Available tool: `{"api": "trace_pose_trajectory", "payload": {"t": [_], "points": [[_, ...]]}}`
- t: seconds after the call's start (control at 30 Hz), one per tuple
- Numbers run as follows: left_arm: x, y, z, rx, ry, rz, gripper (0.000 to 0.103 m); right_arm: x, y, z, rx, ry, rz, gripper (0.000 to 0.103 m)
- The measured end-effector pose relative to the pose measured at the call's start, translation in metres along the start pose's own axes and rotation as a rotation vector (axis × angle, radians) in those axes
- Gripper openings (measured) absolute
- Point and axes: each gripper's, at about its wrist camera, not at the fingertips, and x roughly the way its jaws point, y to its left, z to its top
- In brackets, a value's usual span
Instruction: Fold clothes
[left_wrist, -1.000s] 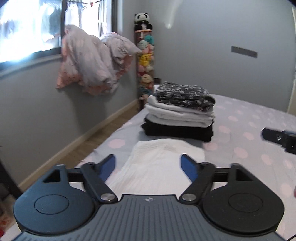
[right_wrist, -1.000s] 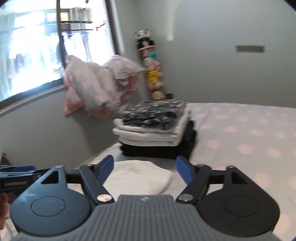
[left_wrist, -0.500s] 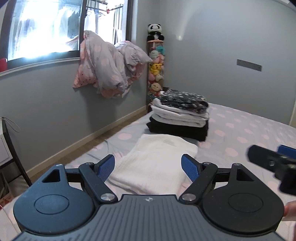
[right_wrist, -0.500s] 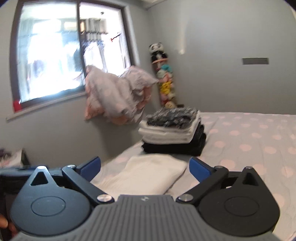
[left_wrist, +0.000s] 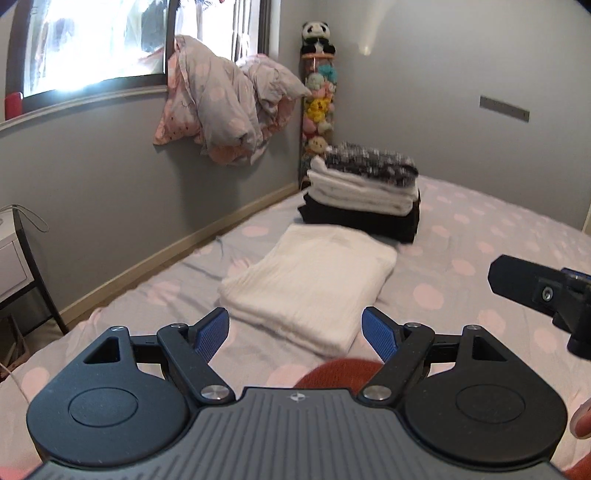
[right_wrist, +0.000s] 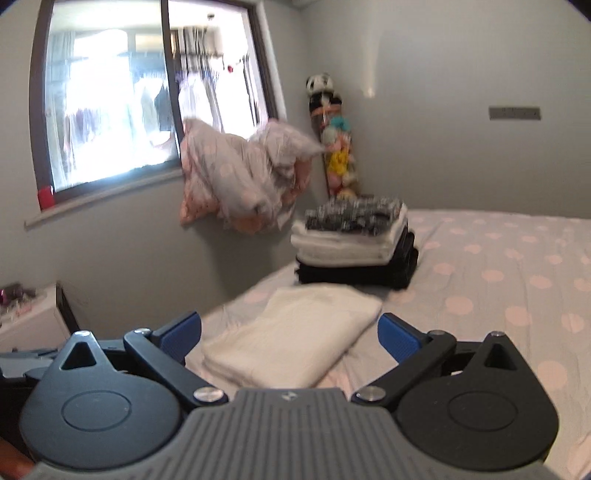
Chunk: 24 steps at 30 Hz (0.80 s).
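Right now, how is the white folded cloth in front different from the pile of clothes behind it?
The white folded cloth is one low, flat piece; the pile of clothes is several pieces stacked taller. The cloth is all white; the pile goes black, white, then patterned on top. Both are folded and lie on the bed.

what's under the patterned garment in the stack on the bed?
Under the black-and-white patterned garment lie folded white pieces, then folded black clothing on the bed. How many pieces each layer holds cannot be told.
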Motion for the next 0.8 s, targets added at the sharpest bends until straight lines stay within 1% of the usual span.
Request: {"api": "trace_pose_trajectory", "payload": {"t": [0.27,0.37,0.53,0.8], "points": [[0.012,-0.009,-0.019,0.029,0.076,-0.023,0.093,0.020,-0.013,-0.016,0.041,0.115,-0.048,0.103],[0.015,-0.011,-0.023,0.042,0.088,-0.026,0.093,0.027,-0.017,-0.022,0.050,0.149,-0.048,0.103],[0.016,-0.014,-0.023,0.049,0.090,-0.032,0.093,0.032,-0.019,-0.028,0.054,0.182,-0.056,0.103],[0.015,-0.018,-0.023,0.058,0.090,-0.034,0.093,0.028,-0.021,-0.027,0.054,0.186,-0.045,0.103]]}}
